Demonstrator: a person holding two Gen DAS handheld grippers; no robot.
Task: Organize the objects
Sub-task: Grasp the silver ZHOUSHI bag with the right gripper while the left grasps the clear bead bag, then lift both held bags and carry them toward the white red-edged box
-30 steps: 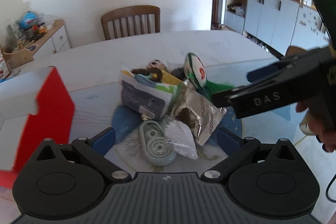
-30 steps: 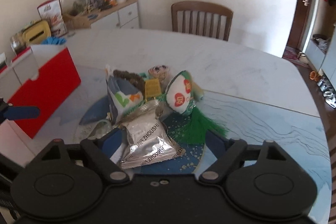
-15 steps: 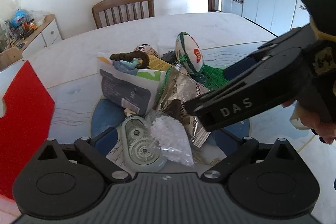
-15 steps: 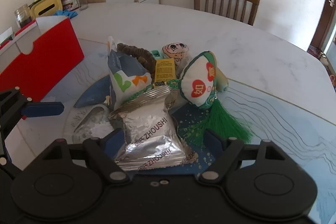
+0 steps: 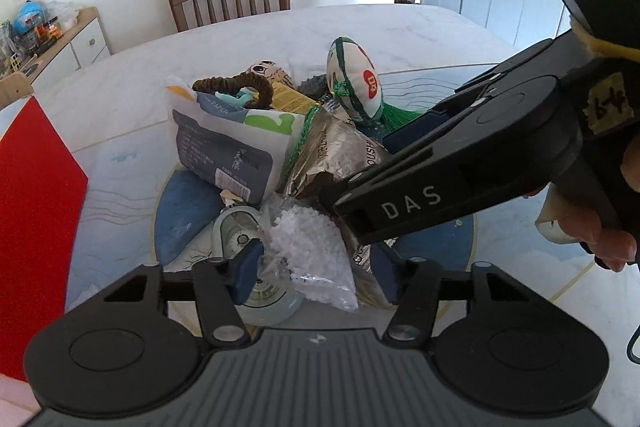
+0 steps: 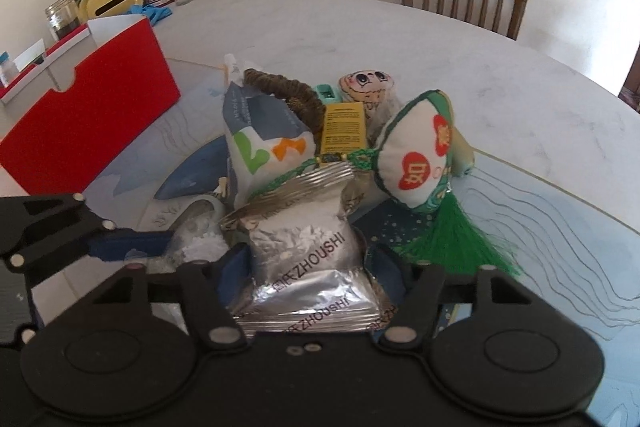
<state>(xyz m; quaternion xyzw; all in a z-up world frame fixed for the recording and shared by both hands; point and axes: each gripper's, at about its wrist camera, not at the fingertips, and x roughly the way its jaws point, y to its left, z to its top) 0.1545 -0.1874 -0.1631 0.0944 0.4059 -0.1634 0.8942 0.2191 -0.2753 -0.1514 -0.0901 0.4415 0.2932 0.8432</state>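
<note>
Near field, left wrist view: left gripper (image 5: 316, 267) is low over the near edge of the pile. Its jaws have just been closing and stand about half open, with the clear bag of white granules (image 5: 316, 247) between the two blue pads. The left pad (image 5: 246, 269) sits at the bag's edge, over the grey-green round case (image 5: 248, 267) beneath. Whether either pad actually presses the film I cannot tell; the bag's clear skirt hides the contact line.

Near field, right wrist view: right gripper (image 6: 310, 269) has also just been closing, to about half width. The silver foil packet (image 6: 304, 259) lies directly between its pads, long axis running straight away from the fingers, near end under the gripper body. Both pads appear to meet the packet's sides, so I read this as a grip.

Key relation: the two grippers work side by side, right one crossing in from the right of the left view, its finger lying above the foil packet and just beside the granule bag. Each hand is nearer its own target.

Middle: grey-and-white paper pouch (image 6: 260, 143), brown hair tie (image 6: 288, 91), yellow card (image 6: 344, 127), padded sachet with green tassel (image 6: 420, 159), all heaped on the blue round mat (image 5: 188, 207).

Far left: red open box (image 6: 92, 127), well apart from the pile; likely destination, a sideways carry.
</note>
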